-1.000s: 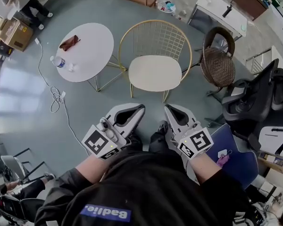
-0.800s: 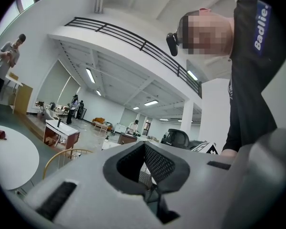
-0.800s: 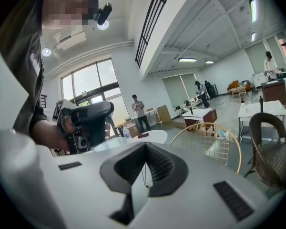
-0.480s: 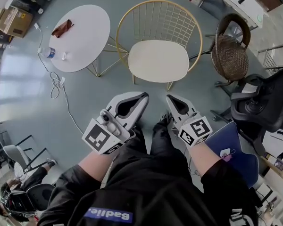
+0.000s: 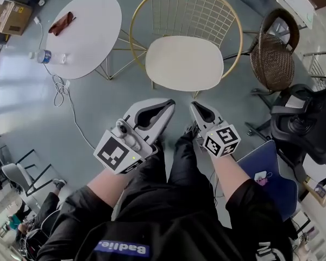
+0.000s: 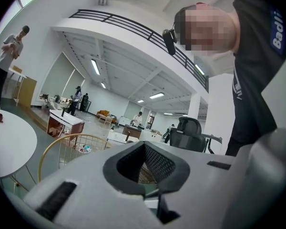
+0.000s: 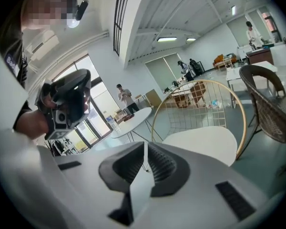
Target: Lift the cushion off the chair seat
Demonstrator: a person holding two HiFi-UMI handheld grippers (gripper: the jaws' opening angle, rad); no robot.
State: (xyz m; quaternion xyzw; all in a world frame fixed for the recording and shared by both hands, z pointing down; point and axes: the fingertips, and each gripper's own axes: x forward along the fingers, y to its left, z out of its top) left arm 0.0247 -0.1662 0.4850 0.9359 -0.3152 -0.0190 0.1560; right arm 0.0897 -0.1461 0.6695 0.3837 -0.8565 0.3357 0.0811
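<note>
Both my left gripper (image 5: 169,103) and right gripper (image 5: 194,106) are clenched empty, short of the white cushion (image 5: 185,63) lying on the gold wire chair (image 5: 130,37) seat, so I must open them before pinching its near edge.

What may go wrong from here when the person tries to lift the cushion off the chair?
1. The left hand-held gripper and right hand-held gripper both have jaws together, short of the cushion; unopened, they would likely just push it.
2. The cushion lies flat on the seat, so a lower jaw may struggle to get under its edge.
3. The wire chair looks light and might slide when nudged.
</note>
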